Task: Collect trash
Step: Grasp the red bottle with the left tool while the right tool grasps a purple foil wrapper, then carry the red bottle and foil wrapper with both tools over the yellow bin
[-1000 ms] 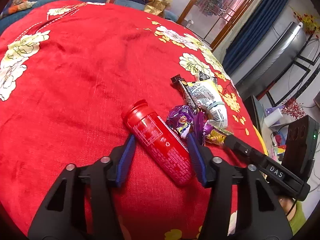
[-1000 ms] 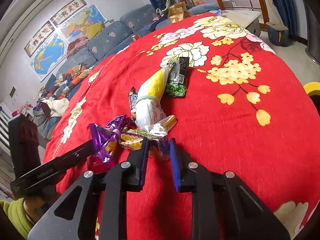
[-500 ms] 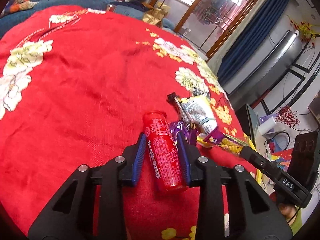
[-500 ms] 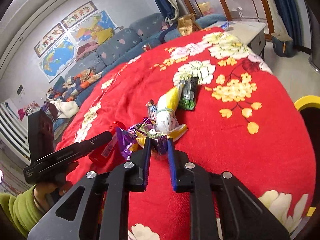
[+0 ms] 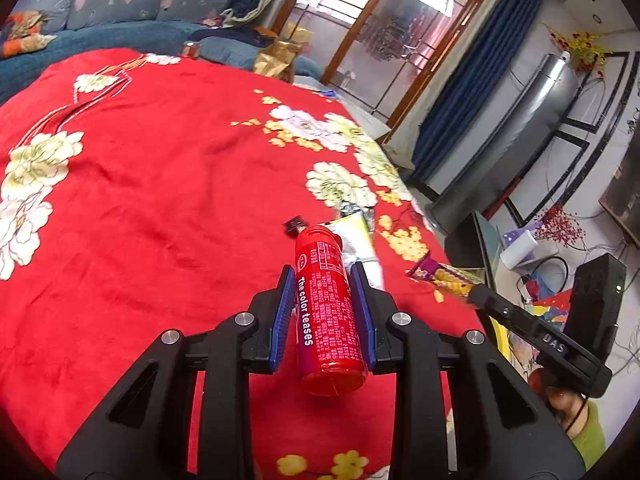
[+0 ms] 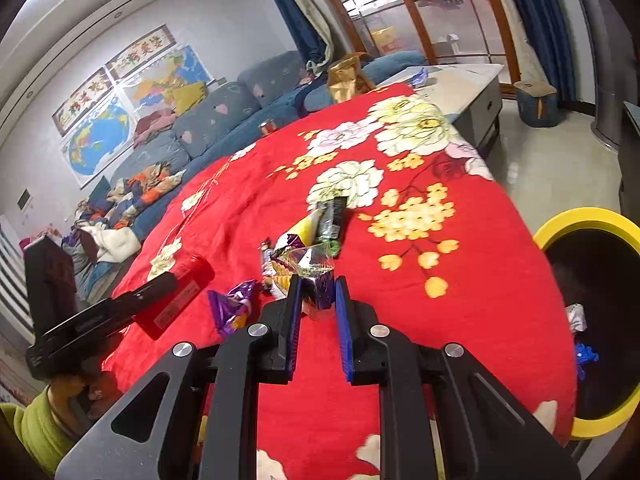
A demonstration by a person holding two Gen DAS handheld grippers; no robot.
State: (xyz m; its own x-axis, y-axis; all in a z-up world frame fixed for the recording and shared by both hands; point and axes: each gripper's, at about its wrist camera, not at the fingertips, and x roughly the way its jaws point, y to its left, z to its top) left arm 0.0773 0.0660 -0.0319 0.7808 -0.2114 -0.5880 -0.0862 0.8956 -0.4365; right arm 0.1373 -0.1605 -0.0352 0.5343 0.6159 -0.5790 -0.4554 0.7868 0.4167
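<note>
Both hand-held grippers pinch trash: left [image 5: 322, 280] red bottle [image 5: 326, 312], right [image 6: 316, 286] half-hidden wrappers [image 6: 308, 264].

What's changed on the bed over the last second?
The left gripper has just closed its jaws on the red bottle and lifted it. The right gripper raised its crumpled wrapper off the red blanket. The other wrappers stayed put.
</note>
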